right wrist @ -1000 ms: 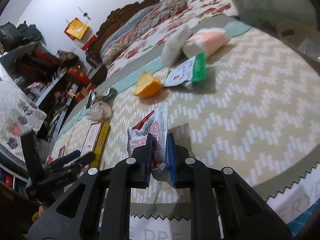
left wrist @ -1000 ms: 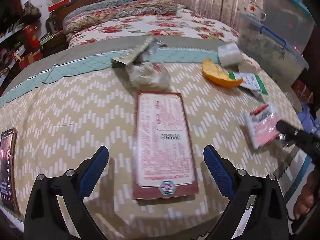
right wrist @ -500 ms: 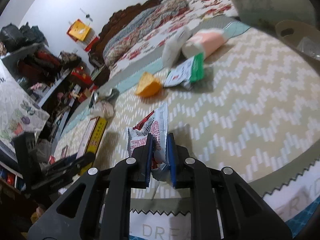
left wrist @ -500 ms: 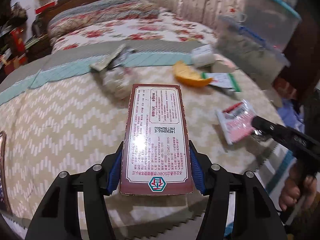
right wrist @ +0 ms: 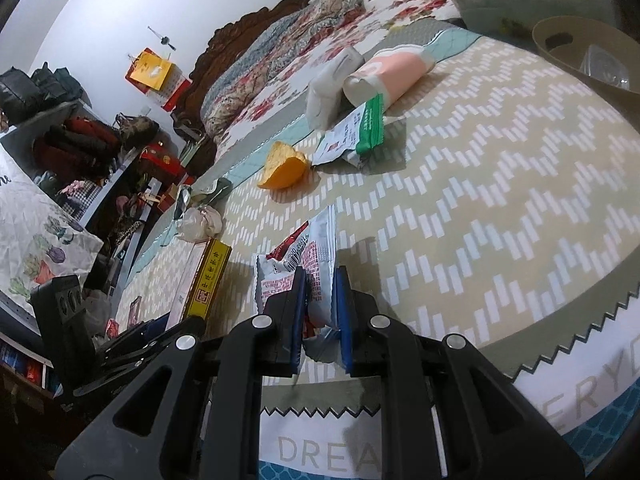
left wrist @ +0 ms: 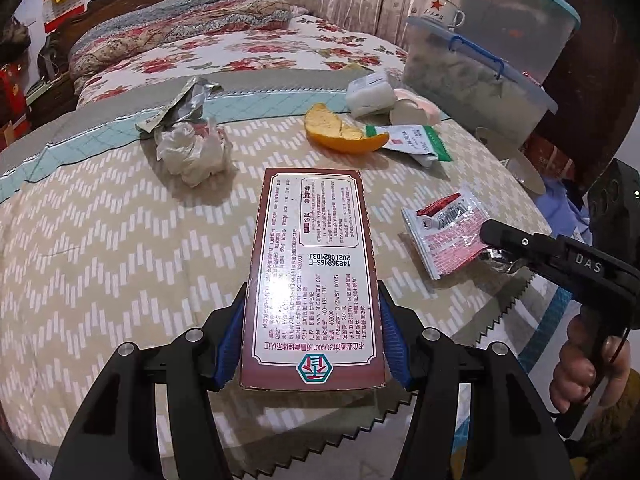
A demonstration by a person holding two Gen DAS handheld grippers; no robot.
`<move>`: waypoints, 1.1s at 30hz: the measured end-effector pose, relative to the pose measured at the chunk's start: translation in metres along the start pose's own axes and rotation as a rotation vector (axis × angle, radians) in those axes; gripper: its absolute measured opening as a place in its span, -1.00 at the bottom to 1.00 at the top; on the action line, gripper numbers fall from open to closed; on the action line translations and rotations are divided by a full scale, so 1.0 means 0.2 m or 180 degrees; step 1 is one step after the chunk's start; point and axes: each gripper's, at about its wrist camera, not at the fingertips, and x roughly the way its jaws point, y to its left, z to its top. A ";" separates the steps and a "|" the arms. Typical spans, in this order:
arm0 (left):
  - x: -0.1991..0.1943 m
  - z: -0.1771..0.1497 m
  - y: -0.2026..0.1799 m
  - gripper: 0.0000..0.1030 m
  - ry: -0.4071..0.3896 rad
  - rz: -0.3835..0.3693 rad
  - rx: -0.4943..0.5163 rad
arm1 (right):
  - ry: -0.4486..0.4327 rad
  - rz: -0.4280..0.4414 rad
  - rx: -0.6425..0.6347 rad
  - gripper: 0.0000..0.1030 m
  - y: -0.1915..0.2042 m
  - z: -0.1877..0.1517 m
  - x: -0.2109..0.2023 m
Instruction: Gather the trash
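Note:
My left gripper [left wrist: 312,332] is shut on a flat brown-bordered box [left wrist: 314,264] and holds it above the round table's zigzag cloth [left wrist: 100,240]. The box also shows in the right wrist view [right wrist: 204,284]. My right gripper [right wrist: 322,304] is shut on a red-and-white snack wrapper [right wrist: 310,252], which shows in the left wrist view [left wrist: 444,236] near the table's right edge. Loose on the table lie a crumpled plastic wad [left wrist: 192,148], a silver foil wrapper [left wrist: 180,106], an orange peel [left wrist: 340,132] and a green-and-white packet [left wrist: 412,140].
White and pink tissue packs [left wrist: 384,96] lie at the table's far side. Clear plastic storage bins [left wrist: 480,76] stand at the right. A beige basket [right wrist: 580,52] sits at the table's right edge. A bed [left wrist: 240,48] is behind the table, cluttered shelves [right wrist: 80,160] to the left.
My left gripper closed on the box that lay flat on the table and lifted it. The right gripper kept its hold on the snack wrapper, hardly moving.

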 end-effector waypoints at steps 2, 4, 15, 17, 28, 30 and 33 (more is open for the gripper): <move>0.01 -0.01 0.01 0.08 0.0037 0.0015 -0.0008 | 0.0030 -0.0007 -0.0006 -0.66 0.00 -0.01 0.01; 0.03 -0.02 0.01 0.08 0.0075 0.0016 -0.0012 | 0.0060 -0.0015 -0.0003 -0.66 0.00 -0.01 0.02; 0.02 -0.02 -0.01 0.08 0.0079 -0.0050 0.0037 | 0.0039 0.0001 0.0018 -0.66 0.00 0.01 0.02; 0.02 -0.02 -0.02 0.08 0.0068 -0.0048 0.0032 | 0.0060 0.0003 0.0028 -0.66 -0.01 0.01 0.03; 0.00 -0.02 0.00 0.08 0.0013 -0.0066 0.0010 | 0.0091 -0.0002 0.0003 -0.66 0.00 0.01 0.04; -0.02 -0.02 0.00 0.08 -0.0015 -0.0083 0.0008 | 0.0073 -0.0009 0.0002 -0.66 0.00 0.02 0.04; -0.04 -0.02 0.01 0.08 -0.0069 -0.0122 0.0008 | 0.0017 -0.0017 0.0015 -0.66 -0.01 0.03 0.02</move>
